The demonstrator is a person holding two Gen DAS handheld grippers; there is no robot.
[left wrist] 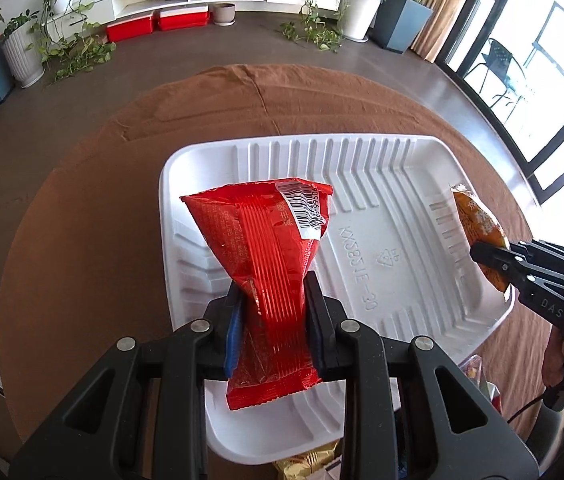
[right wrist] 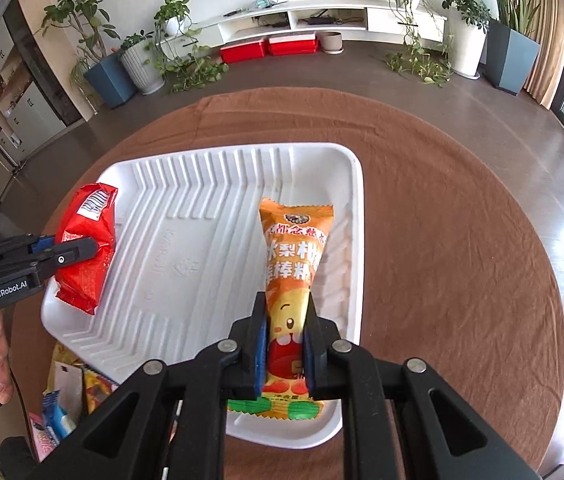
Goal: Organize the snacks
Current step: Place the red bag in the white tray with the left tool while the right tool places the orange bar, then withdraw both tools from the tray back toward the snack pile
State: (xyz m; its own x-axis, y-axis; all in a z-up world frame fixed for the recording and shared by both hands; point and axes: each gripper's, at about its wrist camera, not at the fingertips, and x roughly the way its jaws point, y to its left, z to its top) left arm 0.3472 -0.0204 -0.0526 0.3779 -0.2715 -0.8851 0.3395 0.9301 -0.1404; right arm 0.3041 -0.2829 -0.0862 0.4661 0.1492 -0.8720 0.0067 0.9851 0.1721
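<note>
Left gripper (left wrist: 273,300) clamped on a red snack packet (left wrist: 265,248) at centre frame, held over the left half of the white ribbed tray (left wrist: 394,168), barcode end pointing away. Right gripper (right wrist: 284,320) pinched shut around an orange snack packet (right wrist: 294,264) at centre frame, above the tray's right side. Loose snack packets (right wrist: 69,396) heaped at lower left, on the brown tablecloth (right wrist: 462,240) beside the tray's near edge.

Home living room, low TV console (right wrist: 322,20), potted plants (right wrist: 137,60), balcony window (left wrist: 530,80)
</note>
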